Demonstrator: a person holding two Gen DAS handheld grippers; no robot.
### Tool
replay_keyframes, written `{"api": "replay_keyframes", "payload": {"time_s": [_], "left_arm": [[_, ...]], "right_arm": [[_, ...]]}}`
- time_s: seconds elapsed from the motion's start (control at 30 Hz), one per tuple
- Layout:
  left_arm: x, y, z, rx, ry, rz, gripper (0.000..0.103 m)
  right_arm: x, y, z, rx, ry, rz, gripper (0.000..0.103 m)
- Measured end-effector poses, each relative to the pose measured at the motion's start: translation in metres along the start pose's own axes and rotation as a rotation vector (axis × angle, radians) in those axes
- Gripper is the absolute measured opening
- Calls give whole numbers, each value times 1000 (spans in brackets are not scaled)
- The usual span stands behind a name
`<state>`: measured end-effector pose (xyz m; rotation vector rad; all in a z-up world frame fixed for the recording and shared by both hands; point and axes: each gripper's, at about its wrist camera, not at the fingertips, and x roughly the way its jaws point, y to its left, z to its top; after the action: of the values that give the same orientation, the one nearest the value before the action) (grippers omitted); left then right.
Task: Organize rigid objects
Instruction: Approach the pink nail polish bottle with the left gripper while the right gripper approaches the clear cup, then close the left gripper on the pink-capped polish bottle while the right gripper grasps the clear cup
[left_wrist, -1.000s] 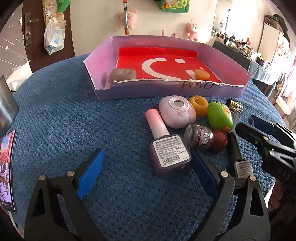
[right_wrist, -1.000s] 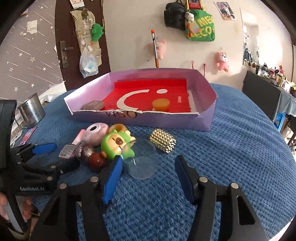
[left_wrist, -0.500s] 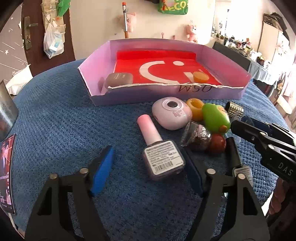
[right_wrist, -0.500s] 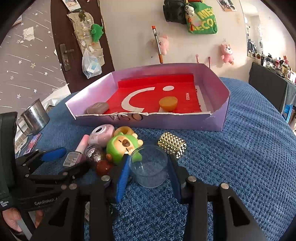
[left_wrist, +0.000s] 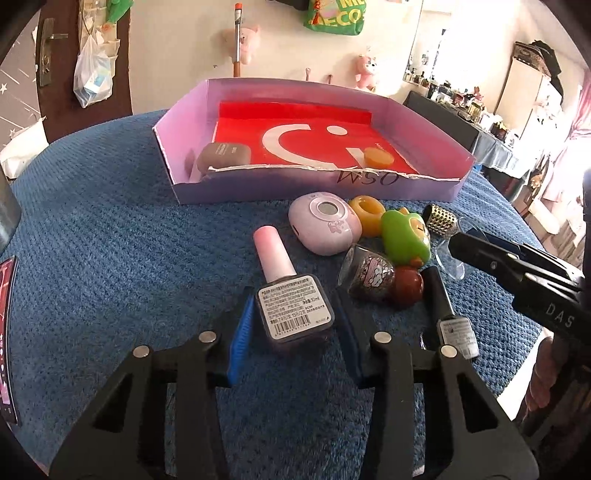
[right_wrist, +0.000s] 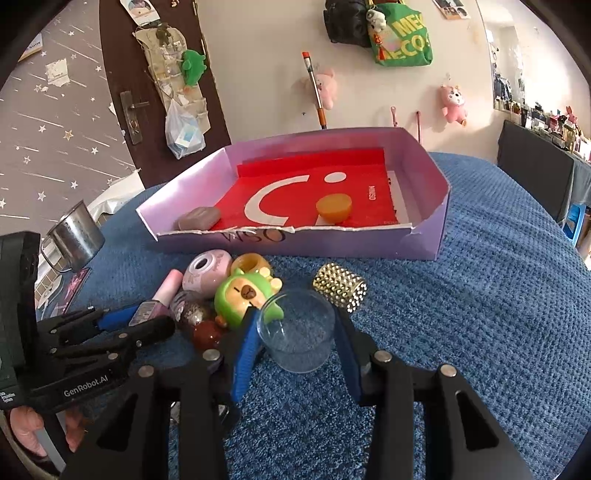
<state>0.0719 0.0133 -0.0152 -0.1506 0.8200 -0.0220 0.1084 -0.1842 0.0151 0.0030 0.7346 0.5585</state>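
A pile of small objects lies on the blue cloth before a purple tray (left_wrist: 314, 186) with a red floor. My left gripper (left_wrist: 293, 325) is shut on the base of a pink-capped nail polish bottle (left_wrist: 291, 295), which lies on the cloth. My right gripper (right_wrist: 295, 339) is shut on a clear plastic cup (right_wrist: 297, 332), upright on the cloth. Beside them lie a pink round case (left_wrist: 323, 229), a yellow ring (left_wrist: 365, 214), a green toy (right_wrist: 247, 295), a studded gold cylinder (right_wrist: 340, 288), a glitter bottle (left_wrist: 365, 277) and a black-capped bottle (left_wrist: 447, 310).
In the tray sit a grey-brown case (left_wrist: 223, 155) at the left front and an orange cap (right_wrist: 332, 208) at the right. A metal mug (right_wrist: 75, 236) stands at the cloth's left edge. A phone (left_wrist: 7, 339) lies at the far left.
Both grippers moved forward and closed: the left around the nail polish bottle, the right around the clear cup.
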Motion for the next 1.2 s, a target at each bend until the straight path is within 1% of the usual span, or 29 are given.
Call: {"api": "replay_keyframes", "payload": {"time_s": [0.13,0.33,0.63,0.93,1.2], "left_arm": [[-8,3,-2,-11,-5,-9,39],[-25,6,0,-16,-37,-16,39],[-43,-1,9,-3,-84,-46,39],[-47,-7,25,7,-108,-74,39],[-45,-11,45,23,-128,-94,39]], "right_arm": [[-5,3,2,-2,-5,14,43],[-13,11,4,-23,-16,39,43],[-21,24,16,-48,-41,68,43],[-24,29,32,-61,-67,76,43],[-20,25,48,-57,-77,79,43]]}}
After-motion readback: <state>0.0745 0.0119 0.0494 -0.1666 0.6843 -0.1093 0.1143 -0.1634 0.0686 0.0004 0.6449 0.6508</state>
